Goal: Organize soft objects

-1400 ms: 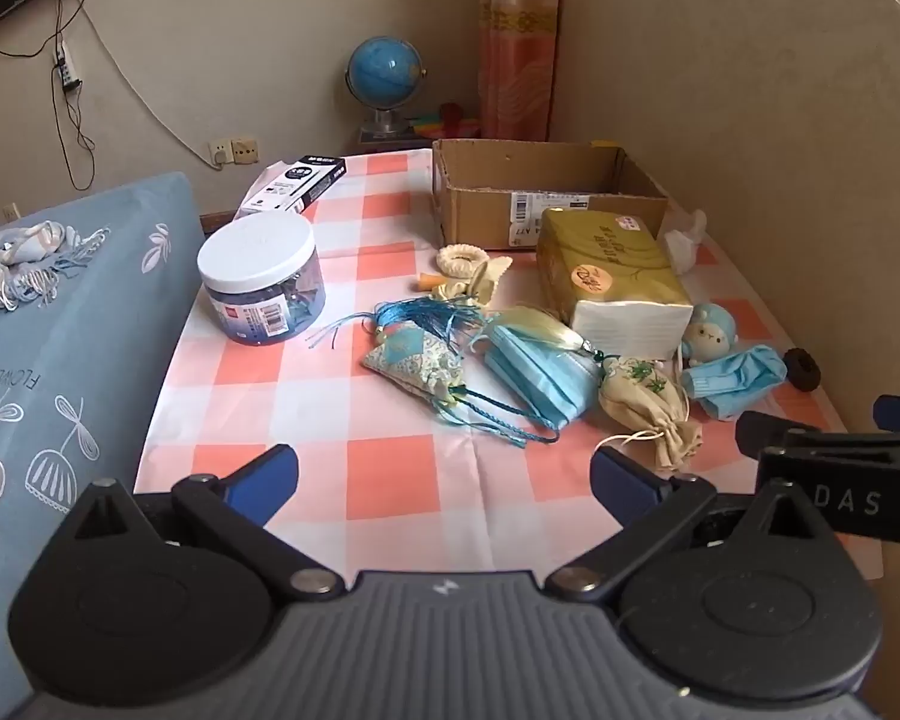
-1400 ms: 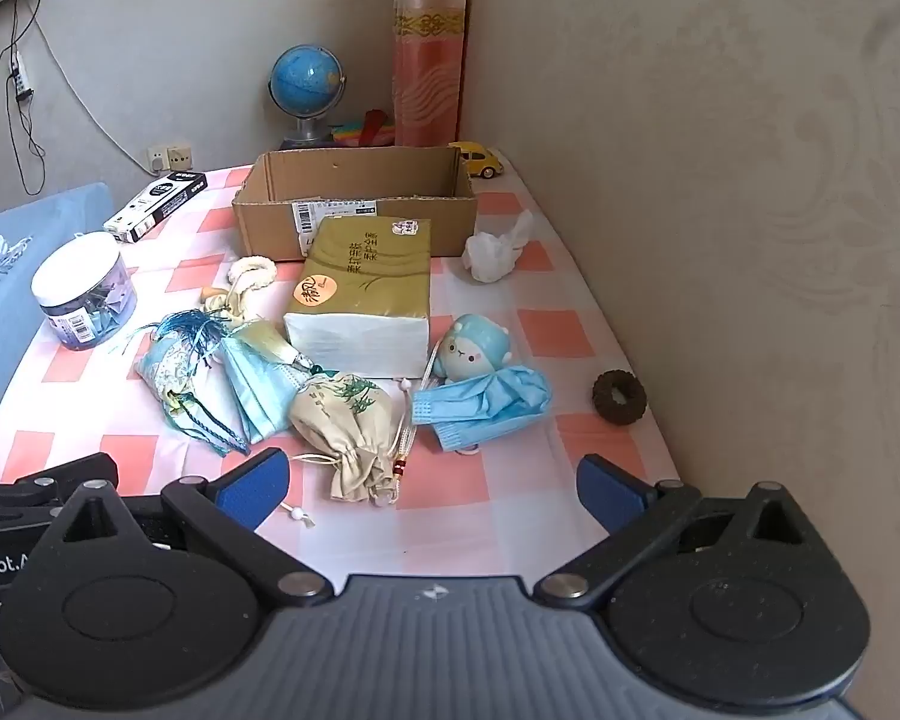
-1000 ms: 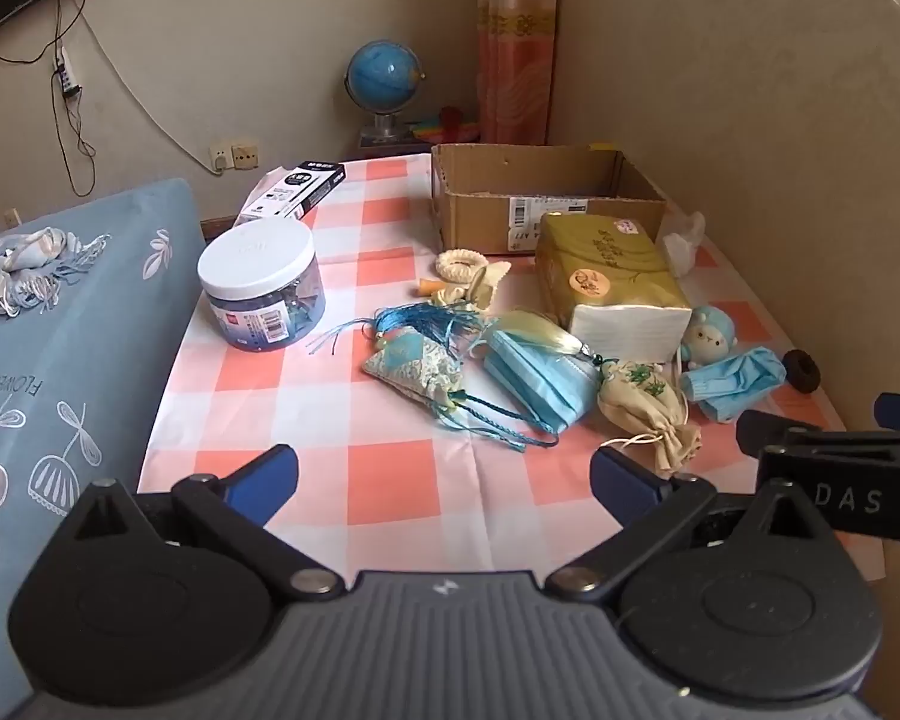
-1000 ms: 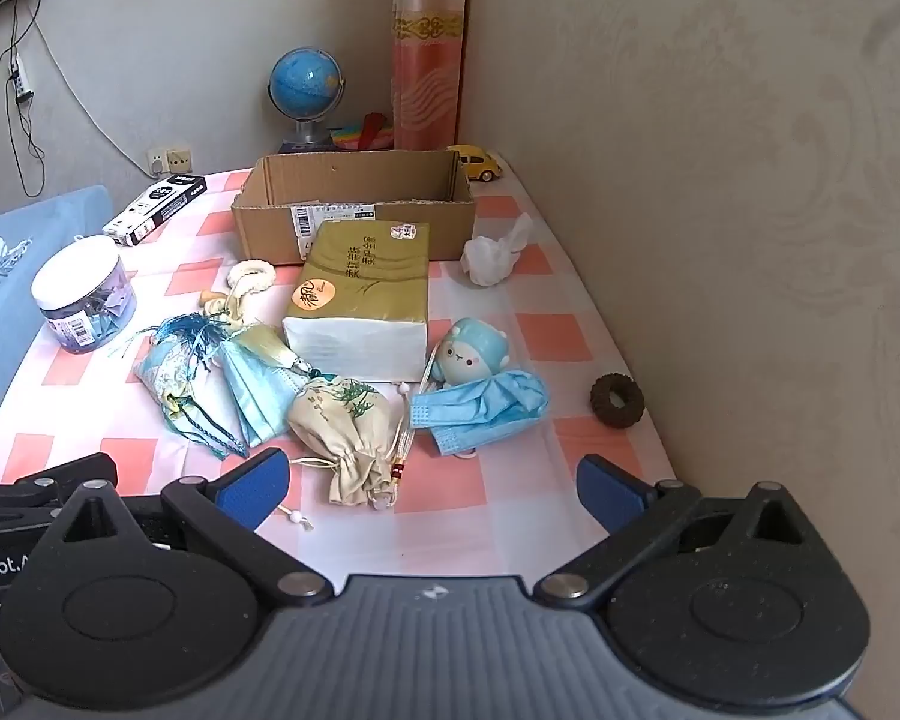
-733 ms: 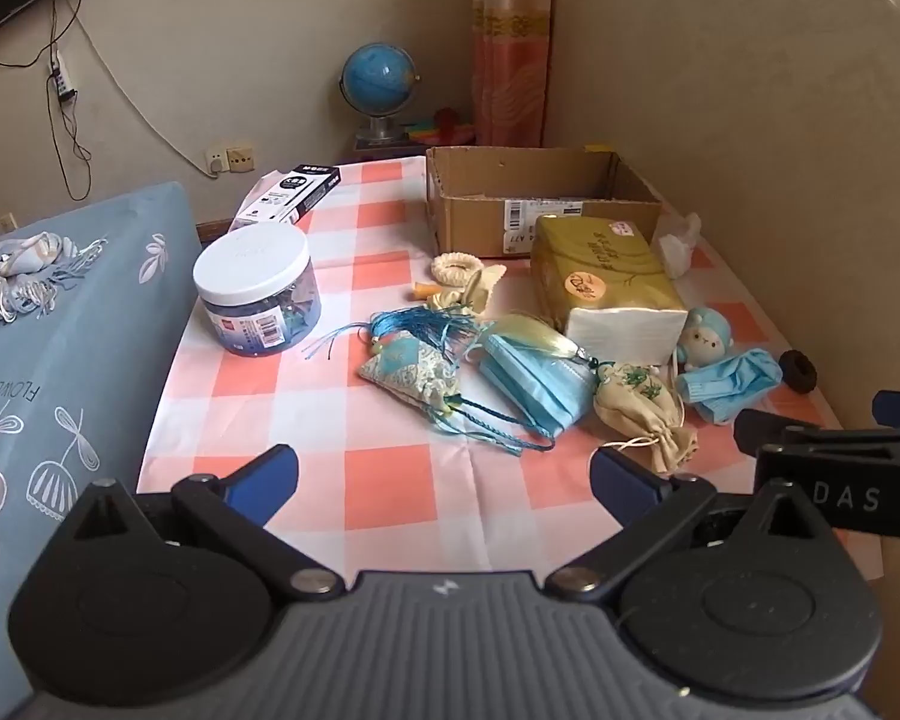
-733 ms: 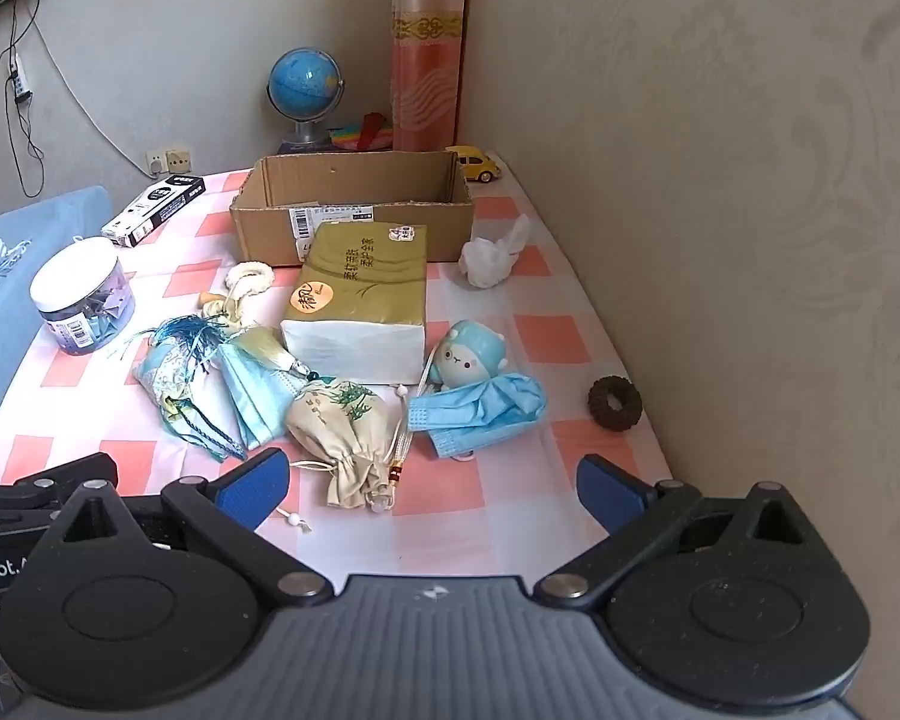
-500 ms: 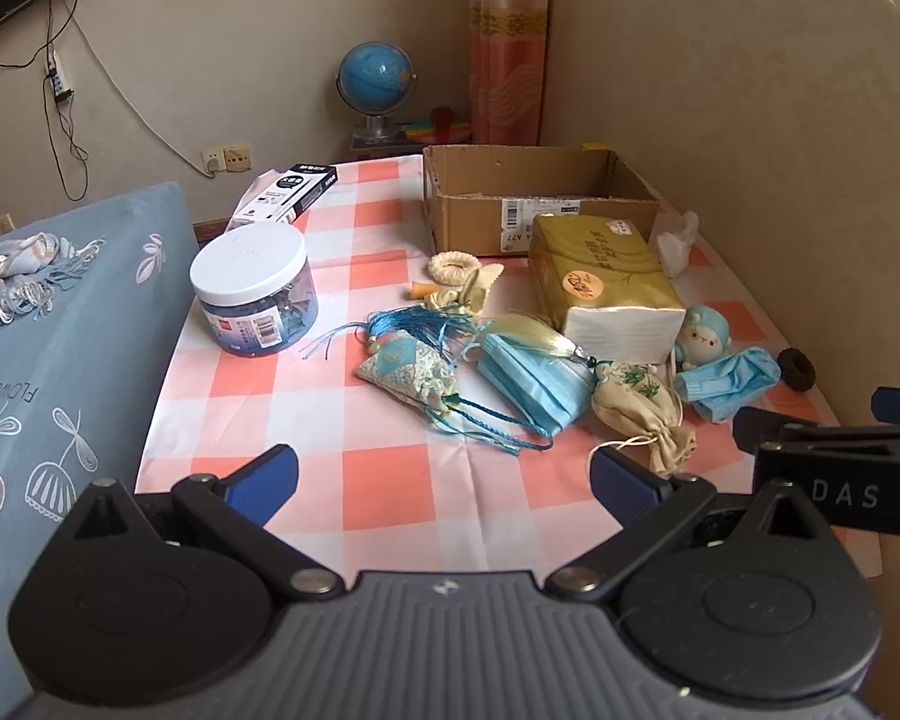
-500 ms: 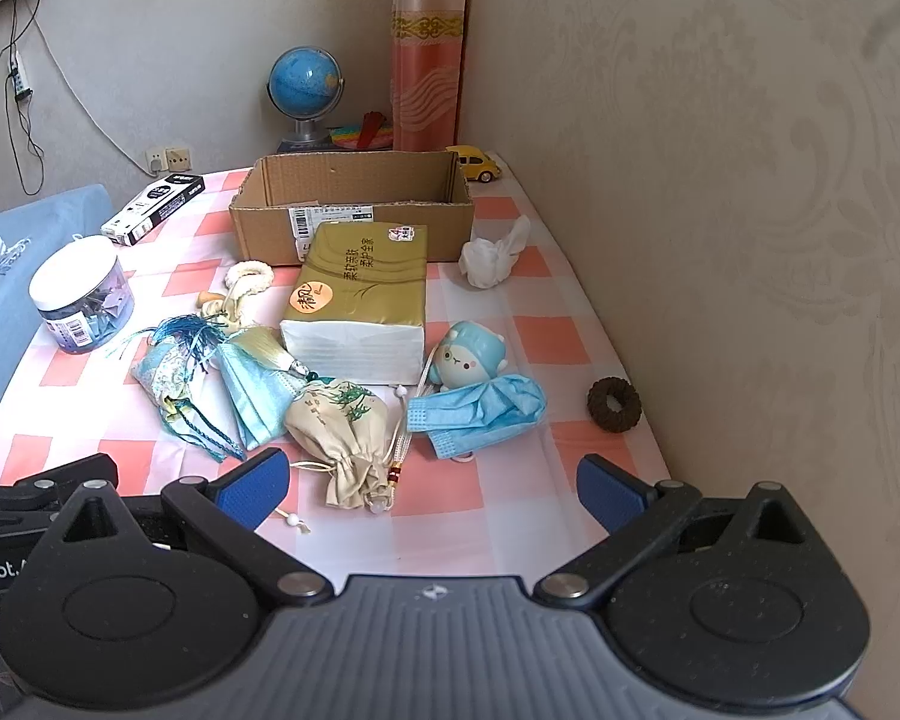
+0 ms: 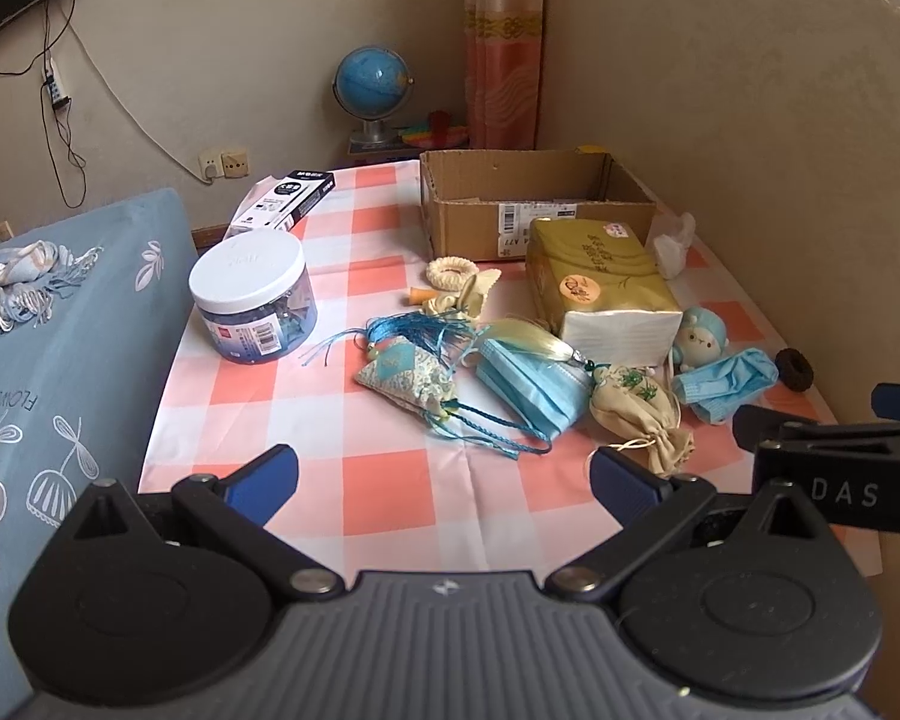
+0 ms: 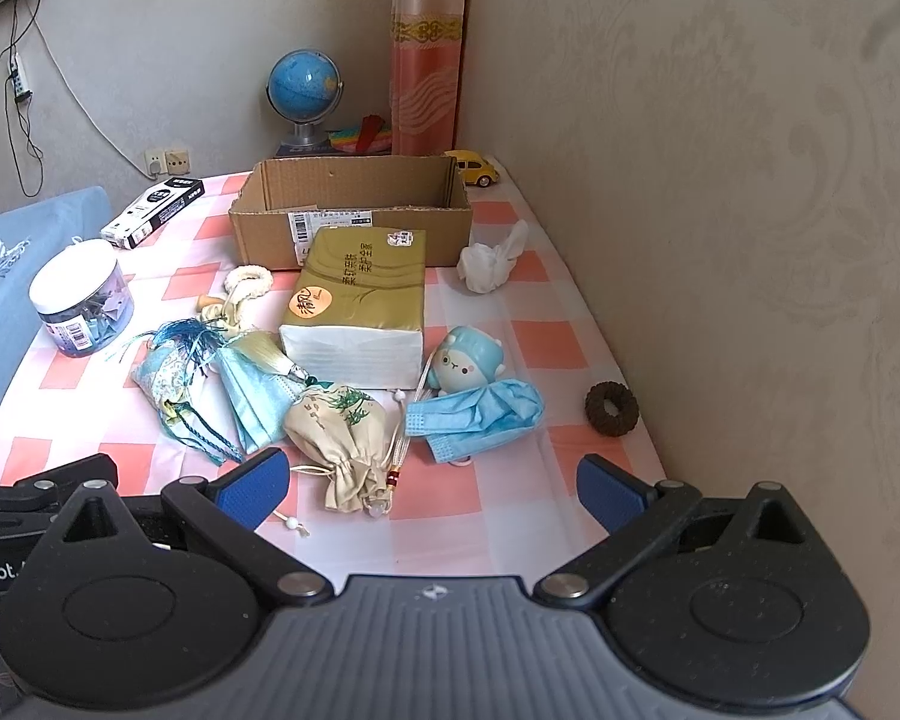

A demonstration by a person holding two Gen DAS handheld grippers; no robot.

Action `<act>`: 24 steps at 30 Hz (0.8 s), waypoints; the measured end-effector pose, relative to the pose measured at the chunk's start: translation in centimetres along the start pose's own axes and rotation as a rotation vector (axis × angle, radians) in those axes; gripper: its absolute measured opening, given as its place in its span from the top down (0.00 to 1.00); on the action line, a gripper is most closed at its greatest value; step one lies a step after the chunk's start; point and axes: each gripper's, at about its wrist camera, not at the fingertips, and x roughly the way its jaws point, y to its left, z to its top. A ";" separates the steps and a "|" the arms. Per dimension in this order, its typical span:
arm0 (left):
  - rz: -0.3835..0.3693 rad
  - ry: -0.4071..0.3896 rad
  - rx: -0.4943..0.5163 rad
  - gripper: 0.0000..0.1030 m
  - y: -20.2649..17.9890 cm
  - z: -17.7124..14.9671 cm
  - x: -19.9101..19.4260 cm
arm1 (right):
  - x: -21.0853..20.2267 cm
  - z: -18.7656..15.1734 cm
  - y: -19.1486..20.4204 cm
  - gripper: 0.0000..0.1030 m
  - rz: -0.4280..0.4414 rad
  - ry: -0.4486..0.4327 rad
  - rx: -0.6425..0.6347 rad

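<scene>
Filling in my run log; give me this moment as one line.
left gripper: open, empty | right gripper: open, empty | cardboard box: appears empty | beige pouch: on table

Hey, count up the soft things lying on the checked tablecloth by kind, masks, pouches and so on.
Blue face masks: 2
Drawstring fabric pouches: 2
Hair scrunchies: 2
Gold tissue pack: 1
Blue plush toy: 1
Crumpled white tissue: 1
Total: 9

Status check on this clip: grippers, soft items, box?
Left gripper and right gripper both open, empty, above the table's near edge. Soft items, including beige pouch and blue mask, all outside cardboard box. Tissue pack sits before box.
</scene>
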 end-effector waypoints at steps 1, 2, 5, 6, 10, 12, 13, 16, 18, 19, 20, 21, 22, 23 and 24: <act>0.001 -0.001 0.002 0.00 0.0 0.0 0.0 | -0.1 -0.1 0.0 0.00 0.000 -0.001 0.000; 0.001 -0.001 0.003 0.00 -0.1 0.0 -0.1 | 0.0 0.0 0.0 0.00 -0.001 -0.001 -0.001; 0.000 -0.001 0.002 0.00 -0.1 0.0 -0.1 | -0.1 0.0 0.0 0.00 0.000 -0.001 -0.001; 0.000 -0.002 0.003 0.00 -0.1 0.0 -0.1 | 0.0 0.0 0.0 0.00 -0.001 -0.002 0.000; 0.000 -0.004 0.012 0.00 -0.2 0.1 0.0 | 0.0 0.0 0.0 0.00 -0.001 -0.003 -0.001; -0.002 -0.004 0.016 0.00 -0.2 0.1 0.0 | 0.0 0.0 -0.1 0.00 -0.002 -0.002 -0.001; -0.003 -0.004 0.019 0.00 -0.2 0.2 0.1 | 0.0 0.1 0.0 0.00 -0.003 -0.002 -0.003; -0.004 -0.007 0.027 0.00 -0.2 0.3 0.2 | 0.1 0.1 0.0 0.00 -0.004 -0.003 -0.005; -0.008 -0.011 0.033 0.00 -0.2 0.3 0.3 | 0.1 0.1 -0.1 0.00 -0.004 -0.002 -0.006; -0.012 -0.013 0.036 0.00 -0.2 0.3 0.4 | 0.1 0.1 0.0 0.00 -0.004 -0.003 -0.005; -0.017 -0.019 0.038 0.00 -0.2 0.3 0.4 | 0.1 0.1 -0.1 0.00 -0.002 -0.003 -0.007; -0.021 -0.025 0.040 0.00 -0.1 0.3 0.5 | 0.1 0.1 -0.1 0.00 -0.002 -0.004 -0.008; -0.023 -0.030 0.044 0.00 -0.1 0.3 0.5 | 0.2 0.2 -0.2 0.00 0.000 -0.006 -0.009; -0.023 -0.035 0.050 0.00 -0.1 0.3 0.5 | 0.2 0.2 -0.1 0.00 0.000 -0.006 -0.011; -0.021 -0.040 0.057 0.00 -0.2 0.4 0.5 | 0.3 0.2 -0.1 0.00 0.002 -0.006 -0.012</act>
